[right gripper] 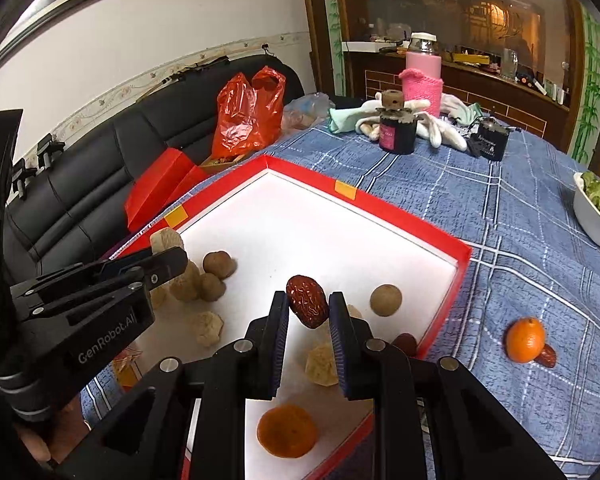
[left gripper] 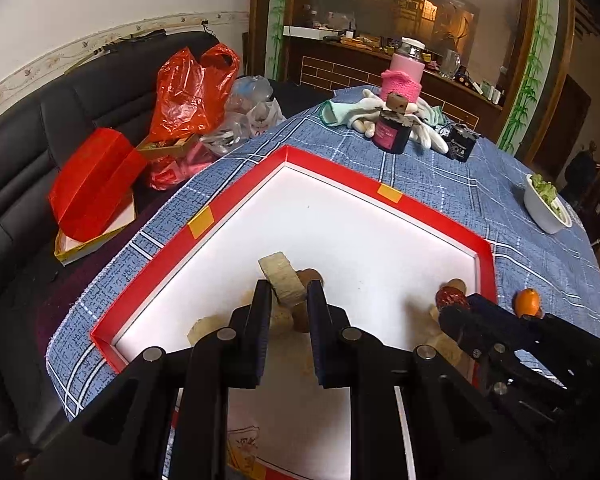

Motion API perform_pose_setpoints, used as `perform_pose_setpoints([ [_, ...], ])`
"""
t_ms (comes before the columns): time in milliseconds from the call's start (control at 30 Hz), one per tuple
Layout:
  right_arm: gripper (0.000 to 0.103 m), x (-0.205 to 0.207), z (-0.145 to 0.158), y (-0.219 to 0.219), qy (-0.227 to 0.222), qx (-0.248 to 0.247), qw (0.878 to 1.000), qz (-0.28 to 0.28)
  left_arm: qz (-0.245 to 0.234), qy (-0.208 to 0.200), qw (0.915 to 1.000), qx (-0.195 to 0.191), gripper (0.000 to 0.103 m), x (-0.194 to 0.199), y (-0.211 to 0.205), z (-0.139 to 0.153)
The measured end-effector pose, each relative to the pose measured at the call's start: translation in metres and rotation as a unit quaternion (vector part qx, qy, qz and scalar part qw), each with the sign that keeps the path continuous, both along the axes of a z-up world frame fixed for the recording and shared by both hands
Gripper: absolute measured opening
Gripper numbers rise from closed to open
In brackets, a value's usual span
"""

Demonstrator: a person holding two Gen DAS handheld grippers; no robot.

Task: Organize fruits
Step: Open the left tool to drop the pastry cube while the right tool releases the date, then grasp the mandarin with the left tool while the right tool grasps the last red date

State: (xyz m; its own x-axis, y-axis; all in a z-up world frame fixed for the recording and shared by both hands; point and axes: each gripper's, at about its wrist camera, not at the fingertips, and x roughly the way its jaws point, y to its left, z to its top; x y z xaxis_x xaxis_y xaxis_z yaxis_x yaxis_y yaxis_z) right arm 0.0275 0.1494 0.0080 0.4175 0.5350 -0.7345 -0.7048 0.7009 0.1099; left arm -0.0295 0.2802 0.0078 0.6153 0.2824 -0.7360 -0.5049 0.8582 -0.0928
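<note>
A red-rimmed white tray (left gripper: 236,200) (right gripper: 440,240) lies on the blue checked tablecloth. My left gripper (left gripper: 288,292) is shut on a beige chunky piece (left gripper: 282,282) above the tray; it also shows in the right wrist view (right gripper: 166,240). My right gripper (right gripper: 309,307) is shut on a red date (right gripper: 307,300) above the tray; the date also shows in the left wrist view (left gripper: 451,298). In the tray lie brown round fruits (right gripper: 385,299), beige pieces (right gripper: 207,328) and an orange (right gripper: 287,431). Another orange (right gripper: 525,339) (left gripper: 527,302) and a date (right gripper: 547,356) lie on the cloth to the right.
A white bowl of greens (left gripper: 544,208) (right gripper: 596,220) sits at the table's right. A dark jar (right gripper: 397,134), pink bottle (right gripper: 422,72), white gloves (right gripper: 440,128) and black device (right gripper: 490,142) stand at the far end. A black sofa (left gripper: 20,152) with red bags (left gripper: 188,88) is left.
</note>
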Motion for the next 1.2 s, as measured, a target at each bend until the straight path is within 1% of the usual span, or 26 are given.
perform_pose_setpoints([
  [300, 0.020, -0.001, -0.003, 0.005, 0.004, 0.001, 1.000, 0.004, 0.010, 0.008, 0.9999, 0.003, 0.016, 0.003, 0.006, -0.003],
  [400, 0.021, 0.001, -0.006, 0.008, 0.011, -0.004, 1.000, 0.006, 0.012, 0.016, 0.9998, 0.007, 0.016, 0.004, 0.007, -0.006],
  [467, 0.021, 0.001, -0.009, 0.009, 0.013, -0.006, 1.000, 0.008, 0.023, 0.020, 0.9995, 0.010, 0.016, 0.003, 0.009, -0.007],
  [500, 0.021, 0.001, -0.009, 0.009, 0.014, -0.007, 1.000, 0.008, 0.032, 0.023, 0.9992, 0.011, 0.019, 0.003, 0.011, -0.008],
  [533, 0.021, 0.001, -0.010, 0.010, 0.016, -0.008, 1.000, 0.008, 0.038, 0.031, 0.9987, 0.010, 0.030, 0.003, 0.013, -0.010],
  [567, 0.025, 0.001, -0.011, 0.010, 0.021, -0.011, 1.000, 0.008, 0.044, 0.039, 0.9983, 0.006, 0.041, 0.003, 0.015, -0.011],
  [600, 0.028, 0.001, -0.010, 0.008, 0.021, -0.010, 1.000, 0.008, 0.049, 0.045, 0.9978, 0.002, 0.063, 0.003, 0.017, -0.013],
  [633, 0.032, 0.000, -0.010, 0.007, 0.019, -0.008, 1.000, 0.007, 0.056, 0.042, 0.9976, 0.003, 0.072, 0.000, 0.017, -0.012],
  [667, 0.033, 0.000, -0.007, 0.003, 0.017, -0.005, 1.000, 0.005, 0.063, 0.031, 0.9975, 0.008, 0.073, -0.004, 0.017, -0.010],
  [733, 0.036, -0.002, -0.002, -0.004, 0.013, 0.004, 1.000, -0.001, 0.069, 0.026, 0.9971, 0.016, 0.073, -0.007, 0.014, -0.007],
  [767, 0.038, -0.004, 0.002, -0.013, 0.008, 0.012, 1.000, -0.004, 0.067, 0.025, 0.9973, 0.017, 0.073, -0.007, 0.012, -0.005],
  [833, 0.039, -0.005, 0.008, -0.027, -0.003, 0.016, 1.000, -0.011, 0.057, 0.018, 0.9980, 0.020, 0.073, -0.009, 0.006, 0.000],
  [933, 0.040, 0.000, 0.014, -0.065, -0.020, 0.017, 0.999, -0.039, 0.044, -0.002, 0.9986, 0.030, 0.073, -0.011, -0.008, 0.010],
  [1000, 0.040, 0.009, 0.014, -0.100, -0.024, 0.013, 0.997, -0.069, 0.029, -0.017, 0.9989, 0.033, 0.073, -0.011, -0.019, 0.016],
  [1067, 0.040, 0.023, 0.009, -0.131, -0.022, -0.002, 0.995, -0.100, 0.006, -0.029, 0.9990, 0.035, 0.073, -0.009, -0.036, 0.021],
  [1133, 0.041, 0.040, -0.002, -0.163, -0.009, -0.022, 0.992, -0.127, -0.020, -0.034, 0.9985, 0.039, 0.073, -0.005, -0.052, 0.023],
  [1200, 0.040, 0.056, -0.012, -0.183, 0.004, -0.032, 0.990, -0.138, -0.043, -0.031, 0.9974, 0.048, 0.073, 0.000, -0.070, 0.024],
])
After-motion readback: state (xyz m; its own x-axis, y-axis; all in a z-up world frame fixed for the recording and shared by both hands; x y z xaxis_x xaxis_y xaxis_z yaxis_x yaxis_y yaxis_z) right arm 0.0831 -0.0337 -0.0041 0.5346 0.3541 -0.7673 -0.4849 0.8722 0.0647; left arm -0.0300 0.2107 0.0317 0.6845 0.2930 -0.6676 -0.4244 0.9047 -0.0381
